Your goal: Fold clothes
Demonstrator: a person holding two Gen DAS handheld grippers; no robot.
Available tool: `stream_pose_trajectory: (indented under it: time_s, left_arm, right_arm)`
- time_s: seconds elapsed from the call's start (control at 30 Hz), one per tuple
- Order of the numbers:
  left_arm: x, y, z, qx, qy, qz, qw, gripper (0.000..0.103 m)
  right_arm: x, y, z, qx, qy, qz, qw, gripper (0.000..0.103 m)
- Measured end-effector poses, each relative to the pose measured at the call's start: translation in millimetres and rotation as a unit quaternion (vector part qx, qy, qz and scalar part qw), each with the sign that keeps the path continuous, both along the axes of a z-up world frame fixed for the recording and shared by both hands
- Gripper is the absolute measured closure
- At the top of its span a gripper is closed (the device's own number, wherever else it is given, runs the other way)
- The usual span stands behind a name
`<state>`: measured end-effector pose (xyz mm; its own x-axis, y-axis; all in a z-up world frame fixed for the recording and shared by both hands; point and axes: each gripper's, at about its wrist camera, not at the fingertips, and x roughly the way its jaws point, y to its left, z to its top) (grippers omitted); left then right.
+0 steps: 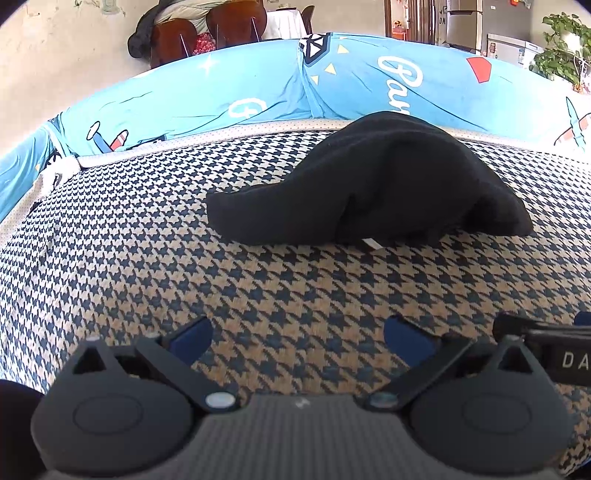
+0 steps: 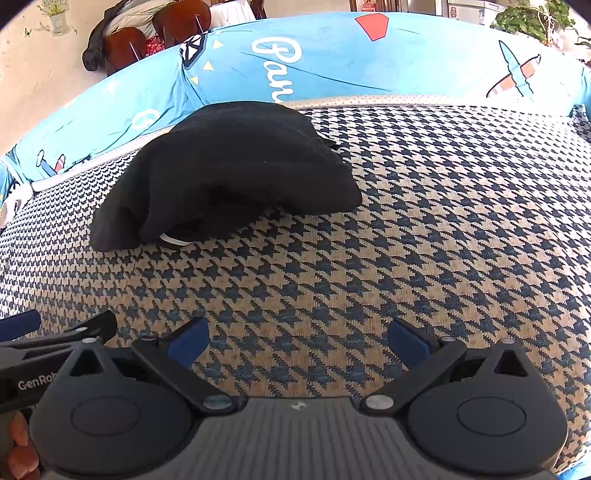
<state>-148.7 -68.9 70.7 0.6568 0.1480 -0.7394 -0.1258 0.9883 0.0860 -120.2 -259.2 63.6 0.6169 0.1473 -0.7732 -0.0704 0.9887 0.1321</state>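
Note:
A black garment (image 1: 373,184) lies bundled on the houndstooth-patterned sofa seat (image 1: 258,280), with a small white tag poking out at its near edge. In the right wrist view the same garment (image 2: 229,170) sits up and to the left. My left gripper (image 1: 297,338) hovers over the seat well short of the garment, its blue-padded fingers spread wide and empty. My right gripper (image 2: 297,341) is likewise open and empty over the seat (image 2: 406,221), to the right of the garment. Each gripper's body shows at the edge of the other's view.
A blue cartoon-print cover (image 1: 221,92) drapes the sofa back behind the garment. Beyond it are brown chairs (image 1: 207,33) with dark clothing, a fridge (image 1: 465,26) and a potted plant (image 1: 561,48). A hand (image 2: 18,454) shows at the bottom left in the right wrist view.

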Motion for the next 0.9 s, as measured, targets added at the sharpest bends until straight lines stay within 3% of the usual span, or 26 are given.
stream_pose_trajectory:
  time_s: [0.9]
  left_arm:
    - [-0.2, 1.4, -1.0, 0.003, 0.006, 0.004, 1.0000, 0.000]
  right_arm:
    - [-0.5, 0.6, -1.2, 0.001, 0.004, 0.005, 1.000, 0.000]
